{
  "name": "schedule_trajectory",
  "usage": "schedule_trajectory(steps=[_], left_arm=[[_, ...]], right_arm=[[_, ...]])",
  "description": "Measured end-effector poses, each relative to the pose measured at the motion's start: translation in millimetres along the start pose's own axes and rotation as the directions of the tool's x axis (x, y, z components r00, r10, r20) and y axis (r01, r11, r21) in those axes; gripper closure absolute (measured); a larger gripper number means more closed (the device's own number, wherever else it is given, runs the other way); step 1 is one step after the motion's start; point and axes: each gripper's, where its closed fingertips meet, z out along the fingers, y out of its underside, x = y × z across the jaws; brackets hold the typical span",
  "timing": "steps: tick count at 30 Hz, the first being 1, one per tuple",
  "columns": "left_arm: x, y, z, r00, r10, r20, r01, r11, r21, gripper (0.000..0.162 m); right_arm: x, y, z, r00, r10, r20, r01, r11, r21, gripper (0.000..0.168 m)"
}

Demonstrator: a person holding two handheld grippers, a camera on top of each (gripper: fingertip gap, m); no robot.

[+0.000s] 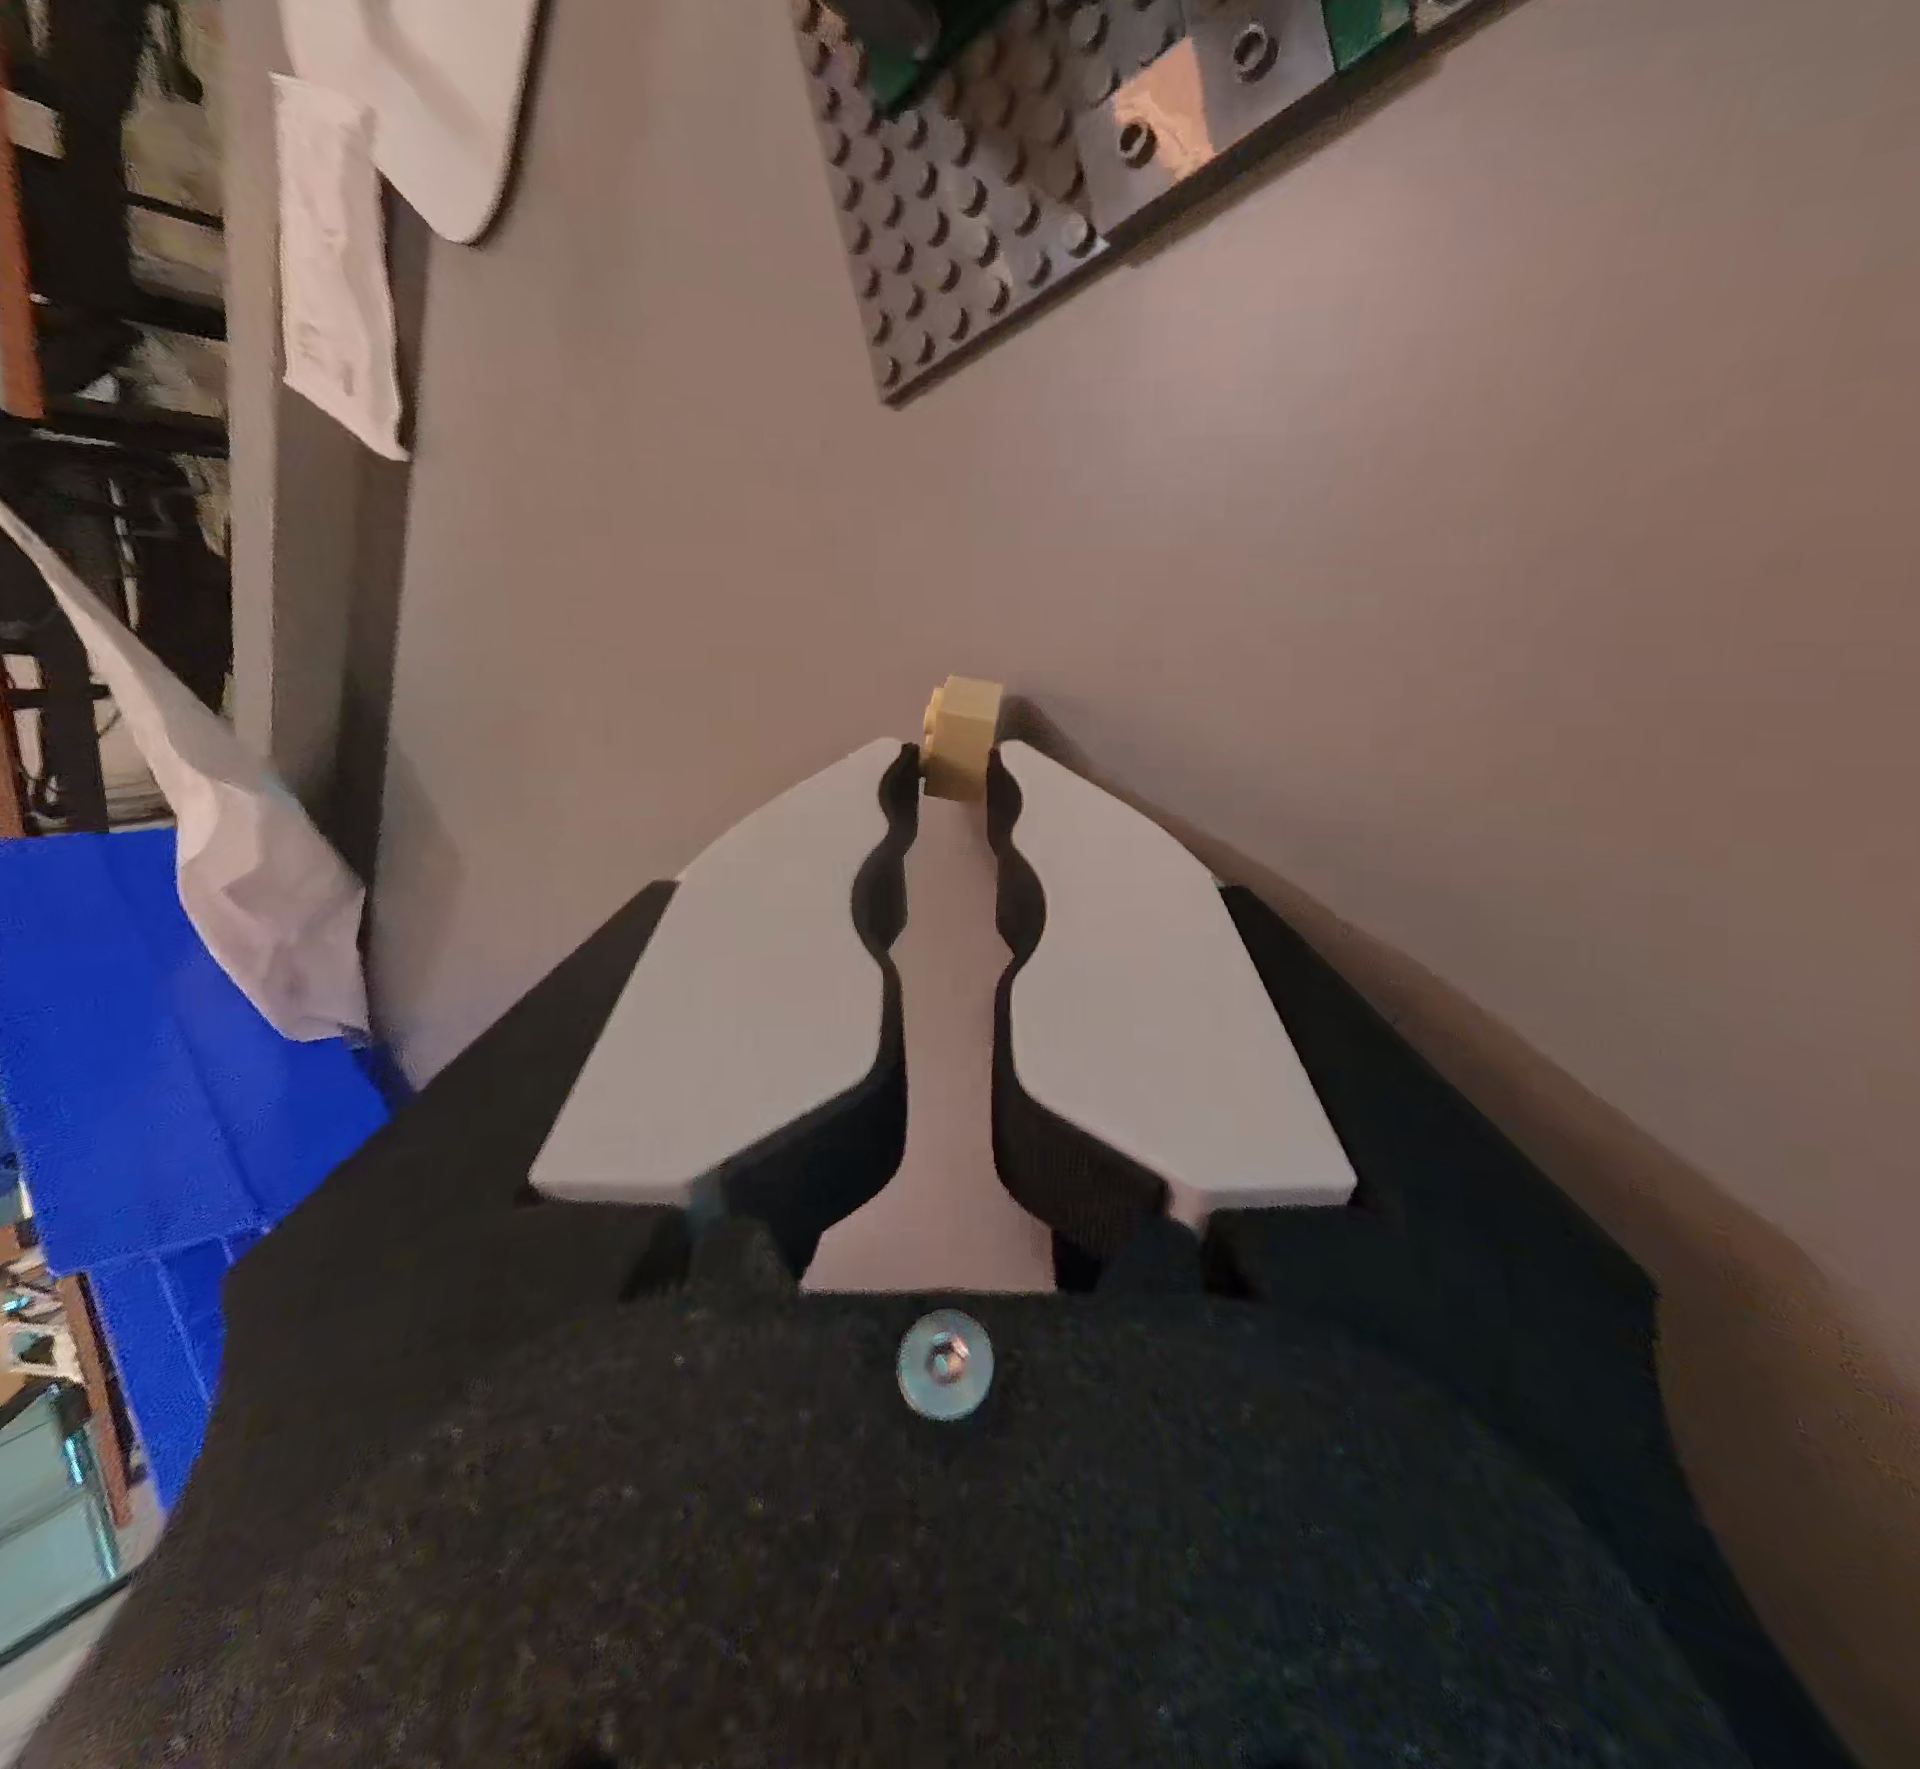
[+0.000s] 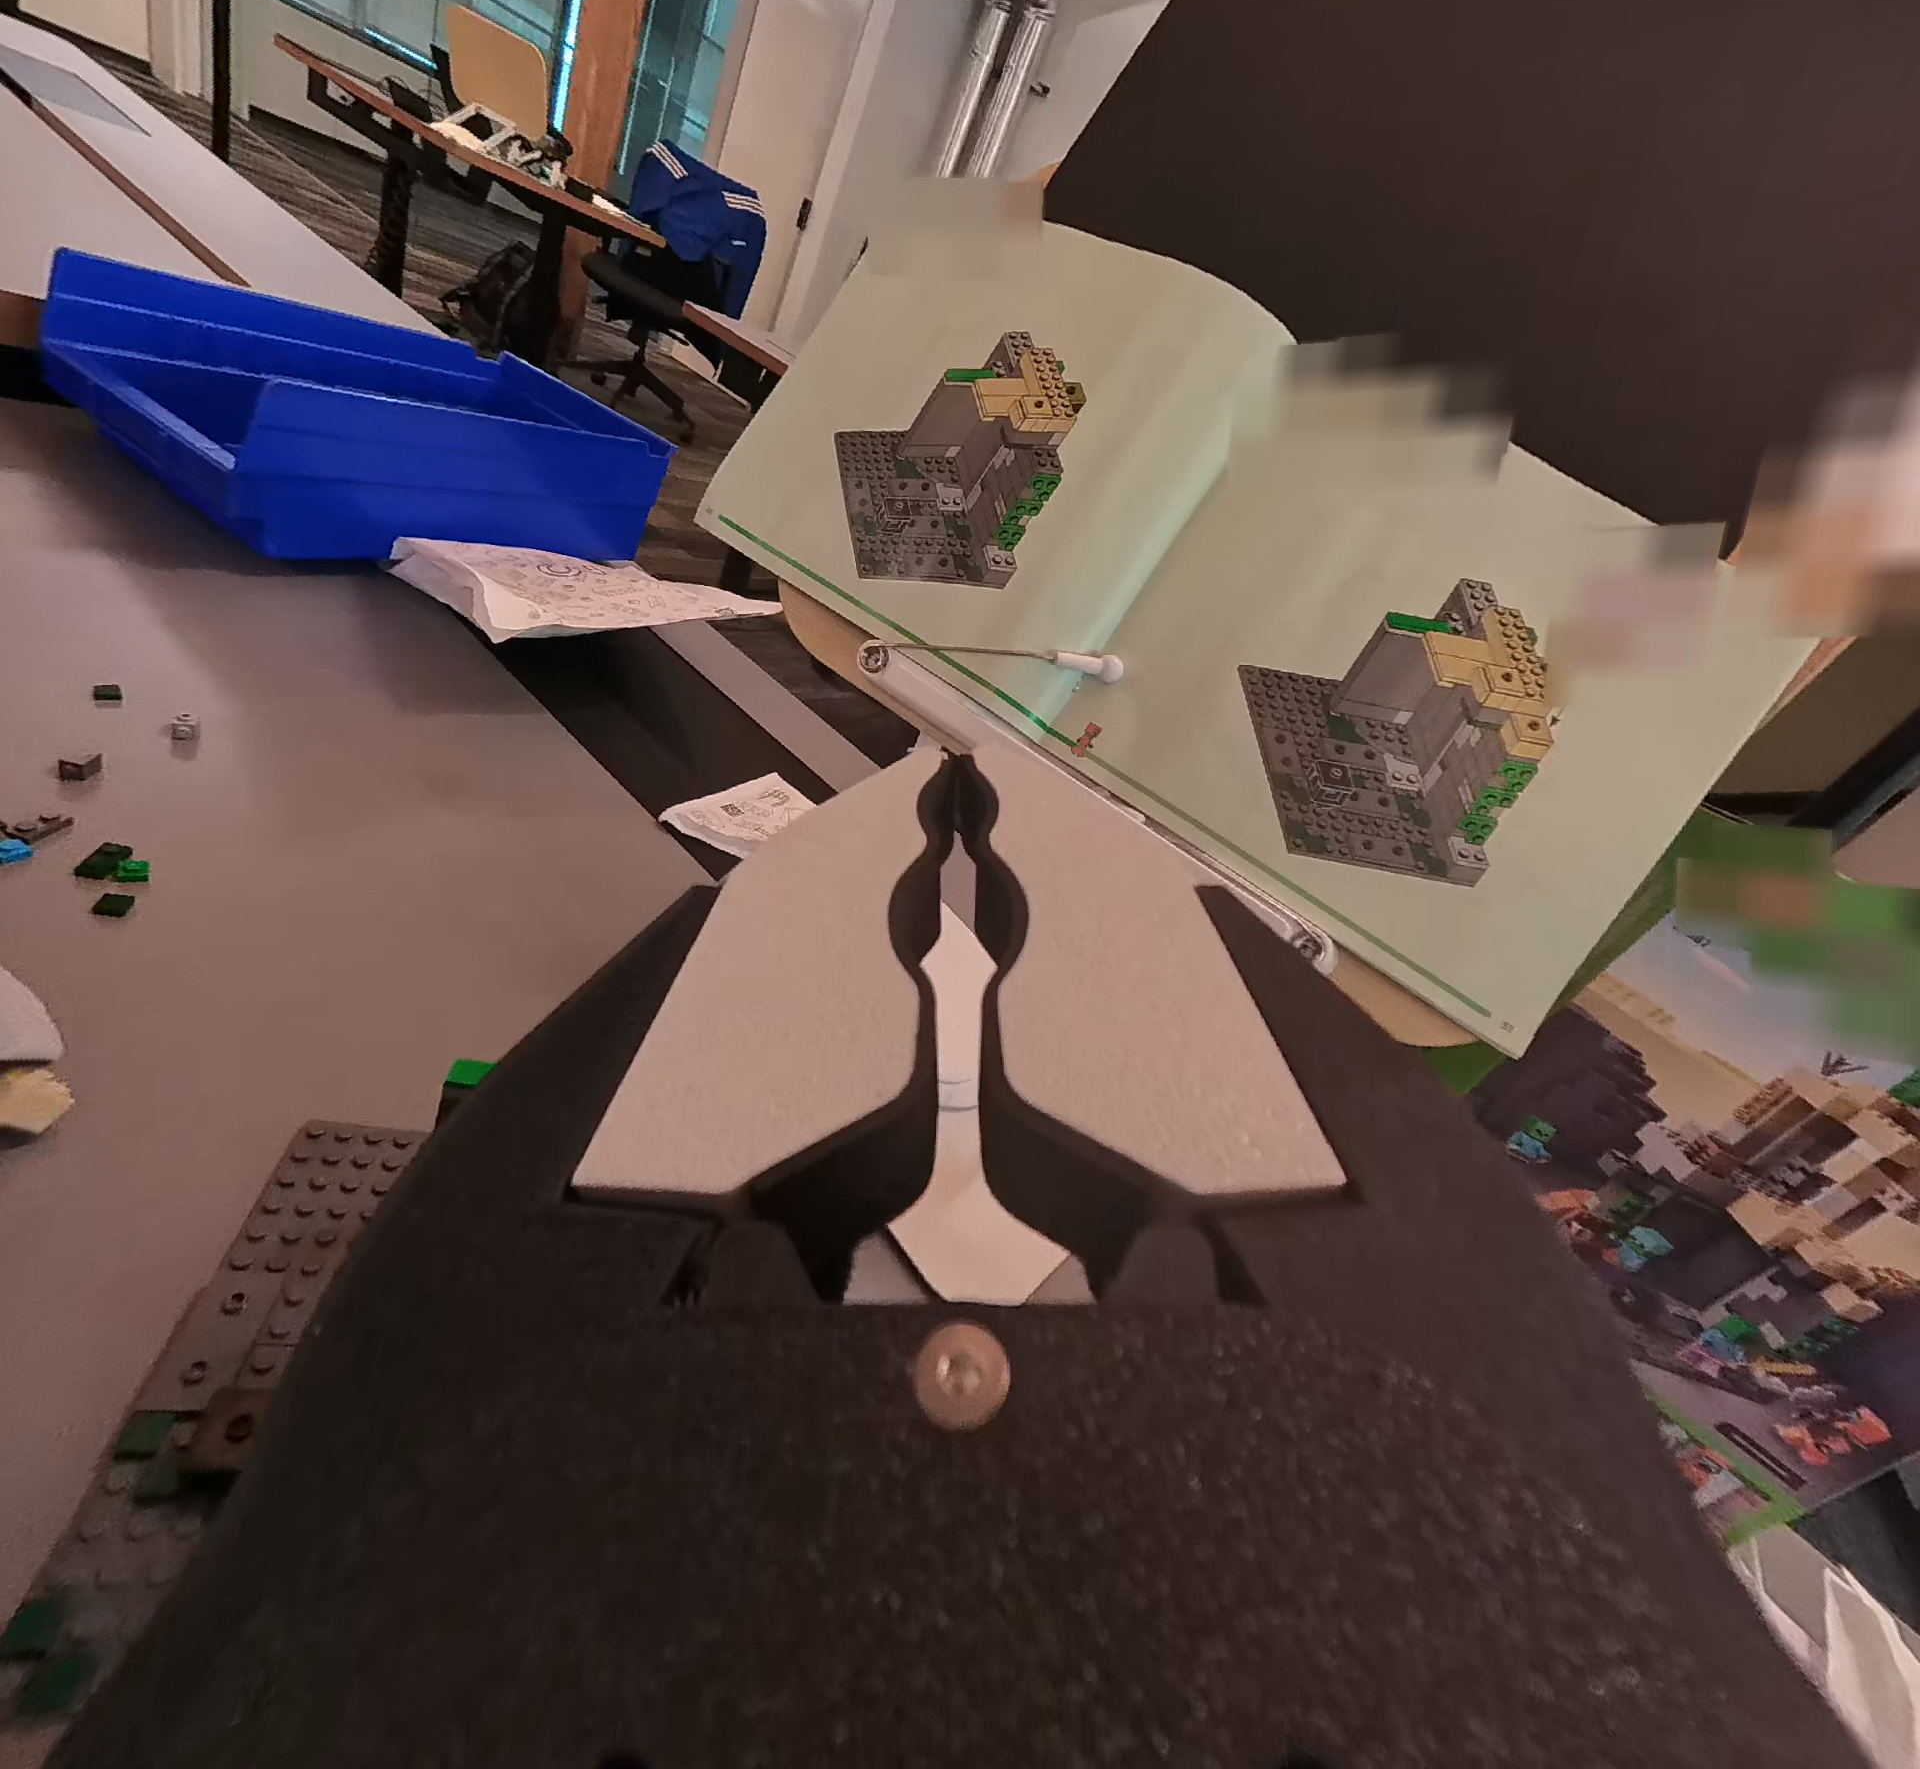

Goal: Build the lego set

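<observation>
In the left wrist view my left gripper (image 1: 956, 763) is shut on a small tan brick (image 1: 961, 737) and holds it at its fingertips over the grey table. The dark grey baseplate (image 1: 935, 265) with grey and green bricks on it lies ahead at the upper right. In the right wrist view my right gripper (image 2: 954, 763) is shut with nothing in it, raised above the table and pointing at the open instruction booklet (image 2: 1195, 628). A corner of the baseplate (image 2: 301, 1231) shows at the lower left.
A blue bin (image 2: 353, 431) stands at the table's far left, with a paper bag (image 2: 561, 592) beside it. Several loose small bricks (image 2: 109, 862) lie on the left. The lego box (image 2: 1714, 1252) lies at the right. A white stand (image 1: 436, 26) is at the upper left. My hands' fingertips stand some 30 centimetres from each other.
</observation>
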Motion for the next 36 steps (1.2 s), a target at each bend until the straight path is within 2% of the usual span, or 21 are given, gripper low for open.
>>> schedule_trajectory(steps=[6,10,18,25,36], left_arm=[[9.3,-4.4,-6.1,0.991,-0.018,-0.136,0.018,1.000,-0.001,0.145],[18.4,-4.6,-14.1,0.968,-0.062,-0.243,0.065,0.998,0.005,0.135],[37.8,-10.7,-25.5,0.921,-0.102,-0.375,0.134,0.989,0.060,0.140],[45.0,-18.9,-32.6,0.902,-0.132,-0.410,0.184,0.979,0.090,0.148],[73.7,-34.1,-50.3,0.909,-0.007,-0.417,0.081,0.984,0.160,0.147]], right_arm=[[-0.6,3.2,2.0,1.000,0.009,0.010,-0.009,1.000,-0.007,0.168],[-1.5,3.8,2.3,1.000,0.005,0.014,-0.005,1.000,-0.010,0.168],[-3.6,4.3,2.8,1.000,0.002,0.019,-0.002,1.000,-0.013,0.168],[-7.3,5.1,4.0,1.000,-0.003,0.028,0.003,1.000,-0.017,0.168],[-5.7,3.9,3.4,1.000,-0.001,0.025,0.002,1.000,-0.013,0.168]])
